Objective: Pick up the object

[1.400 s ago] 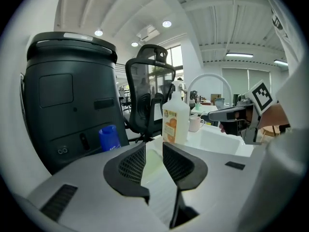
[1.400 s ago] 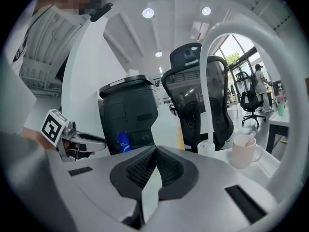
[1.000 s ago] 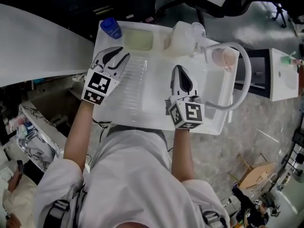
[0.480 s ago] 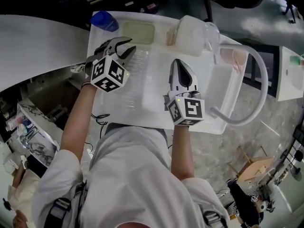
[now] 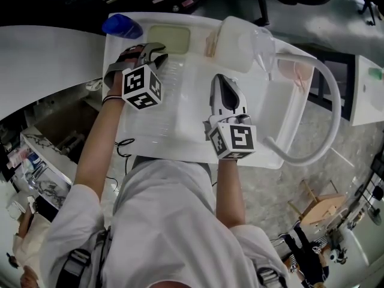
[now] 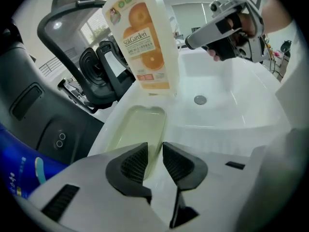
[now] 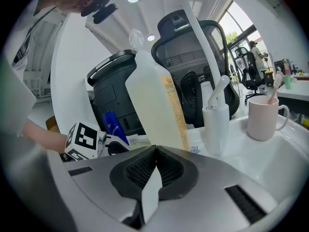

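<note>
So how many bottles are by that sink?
3: an orange-label bottle on the back rim, a small white bottle beside it, a blue bottle at the left corner. More may be hidden.

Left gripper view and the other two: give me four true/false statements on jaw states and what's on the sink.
1. The left gripper has its jaws apart with nothing between them. True.
2. The right gripper is shut on the bottle. False: its jaws are together and empty; the bottle stands beyond them.
3. The bottle stands upright at the edge of the sink. True.
4. The pink mug lies tipped on its side. False: it stands upright with a toothbrush in it.
</note>
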The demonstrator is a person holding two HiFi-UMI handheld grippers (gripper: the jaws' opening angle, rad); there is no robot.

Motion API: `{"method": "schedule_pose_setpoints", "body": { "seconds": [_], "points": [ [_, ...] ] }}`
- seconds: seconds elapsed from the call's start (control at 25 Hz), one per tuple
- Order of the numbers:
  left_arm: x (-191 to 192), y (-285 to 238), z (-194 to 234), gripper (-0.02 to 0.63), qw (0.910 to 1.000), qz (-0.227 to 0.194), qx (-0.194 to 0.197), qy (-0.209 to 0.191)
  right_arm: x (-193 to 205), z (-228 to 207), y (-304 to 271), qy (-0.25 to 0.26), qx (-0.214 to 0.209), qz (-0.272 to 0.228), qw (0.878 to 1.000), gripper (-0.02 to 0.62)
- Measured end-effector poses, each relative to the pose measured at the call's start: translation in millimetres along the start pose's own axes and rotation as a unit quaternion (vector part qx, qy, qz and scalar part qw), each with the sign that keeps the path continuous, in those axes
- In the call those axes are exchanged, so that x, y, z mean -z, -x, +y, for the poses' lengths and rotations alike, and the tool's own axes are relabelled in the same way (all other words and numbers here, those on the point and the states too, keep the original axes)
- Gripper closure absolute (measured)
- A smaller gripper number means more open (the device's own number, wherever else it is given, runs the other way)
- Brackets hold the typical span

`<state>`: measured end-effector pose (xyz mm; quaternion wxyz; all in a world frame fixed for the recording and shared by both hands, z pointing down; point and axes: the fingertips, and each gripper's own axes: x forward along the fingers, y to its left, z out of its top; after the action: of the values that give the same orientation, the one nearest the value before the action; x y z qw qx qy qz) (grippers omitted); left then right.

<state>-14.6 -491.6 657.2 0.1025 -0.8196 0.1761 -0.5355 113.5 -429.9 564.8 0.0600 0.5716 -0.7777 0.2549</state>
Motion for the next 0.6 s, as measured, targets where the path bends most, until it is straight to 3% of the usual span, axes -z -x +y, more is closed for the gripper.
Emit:
{"method": "schedule_pose_setpoints", "body": {
  "seconds": [0.24,0.6],
  "points": [
    [-6.1,-2.6,0.2,0.508,0.9997,0.006,0.002,-0.025,0.9,0.7,1.3,0.001,-0.009,0.004,1.000,0.588],
    [-11.7,6.3,-14.1,0.554,0.9996,-0.006,0.023,-0.016,-4.6,10.6,10.8,0.004,-0.020,-0.006,1.000,0.588]
  ]
}}
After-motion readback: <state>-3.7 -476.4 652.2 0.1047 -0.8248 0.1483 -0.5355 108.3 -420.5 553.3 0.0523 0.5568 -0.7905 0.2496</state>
